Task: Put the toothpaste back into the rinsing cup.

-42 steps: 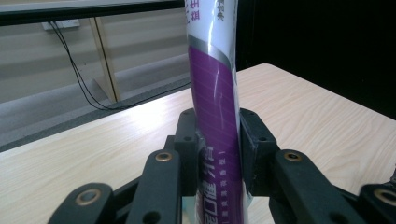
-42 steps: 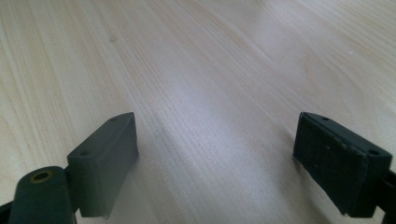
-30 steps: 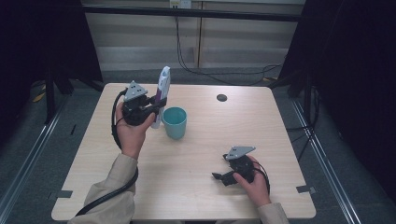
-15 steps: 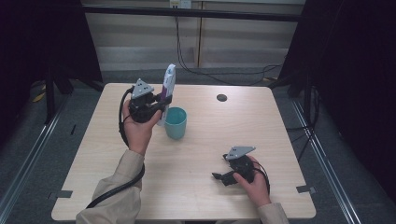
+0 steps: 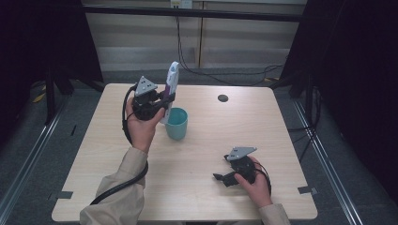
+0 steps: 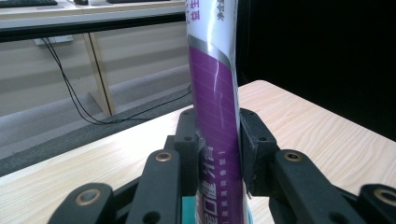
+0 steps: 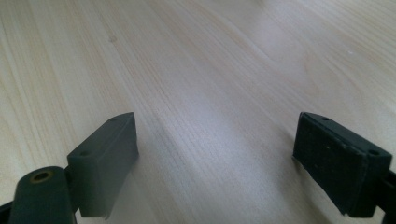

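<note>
Your left gripper [image 5: 165, 99] is clamped on the purple-and-white tube [image 5: 171, 88]; over the last second you have swung it from a lean to nearly upright, its lower end now dipping at the rim of the teal cup [image 5: 177, 123] on the tabletop [image 5: 281, 126]; that looks ready for lowering and release; your right gripper [image 5: 224, 177] rests near the front edge, jaws wide apart and empty.

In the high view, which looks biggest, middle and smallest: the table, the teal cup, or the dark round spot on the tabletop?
Largest to smallest:
1. Table
2. Cup
3. Spot
The spot lies farther from the camera, but it looks far smaller, so the order holds.
</note>
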`<state>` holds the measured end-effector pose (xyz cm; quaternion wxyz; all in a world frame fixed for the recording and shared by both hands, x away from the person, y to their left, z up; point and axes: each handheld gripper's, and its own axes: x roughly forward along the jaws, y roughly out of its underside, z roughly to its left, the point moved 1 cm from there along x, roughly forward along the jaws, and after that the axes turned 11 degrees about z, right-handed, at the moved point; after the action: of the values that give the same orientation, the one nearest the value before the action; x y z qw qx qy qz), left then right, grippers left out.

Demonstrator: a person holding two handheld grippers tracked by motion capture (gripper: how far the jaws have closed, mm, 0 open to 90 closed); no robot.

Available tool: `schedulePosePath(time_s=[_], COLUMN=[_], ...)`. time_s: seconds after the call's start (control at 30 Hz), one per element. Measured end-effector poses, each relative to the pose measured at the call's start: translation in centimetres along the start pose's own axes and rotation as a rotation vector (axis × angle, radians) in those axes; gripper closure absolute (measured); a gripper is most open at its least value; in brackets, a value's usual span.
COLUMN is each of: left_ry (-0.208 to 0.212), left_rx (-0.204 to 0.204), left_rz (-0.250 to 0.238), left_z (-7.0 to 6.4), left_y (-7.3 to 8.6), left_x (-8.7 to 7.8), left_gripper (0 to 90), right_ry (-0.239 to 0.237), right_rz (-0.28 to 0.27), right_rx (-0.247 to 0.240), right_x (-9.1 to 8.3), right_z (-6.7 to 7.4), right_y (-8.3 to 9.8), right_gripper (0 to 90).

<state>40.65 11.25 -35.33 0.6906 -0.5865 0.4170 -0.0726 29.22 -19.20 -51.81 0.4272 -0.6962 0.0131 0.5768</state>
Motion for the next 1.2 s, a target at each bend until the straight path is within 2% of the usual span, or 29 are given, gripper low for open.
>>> schedulePosePath(time_s=[0.53,0.67,1.0,1.2], left_ry=[0.006,0.006,0.011,0.009], left_rx=[-0.001,0.013,-0.011,-0.007], left_rz=[-0.001,0.01,0.001,0.001], left_z=[-0.4,-0.4,-0.1,-0.1], left_y=[-0.5,-0.5,-0.4,-0.3], left_x=[1.4,1.8,2.6,3.2], left_gripper=[71.8,71.8,71.8,71.7], right_ry=[0.001,0.001,0.001,-0.001], right_rz=[0.0,0.0,0.0,-0.002], right_rx=[-0.002,-0.002,-0.001,-0.001], right_x=[0.0,0.0,0.0,0.0], right_z=[0.0,0.0,0.0,0.1], right_y=[0.0,0.0,0.0,0.0], right_gripper=[13.1,13.1,13.1,13.1])
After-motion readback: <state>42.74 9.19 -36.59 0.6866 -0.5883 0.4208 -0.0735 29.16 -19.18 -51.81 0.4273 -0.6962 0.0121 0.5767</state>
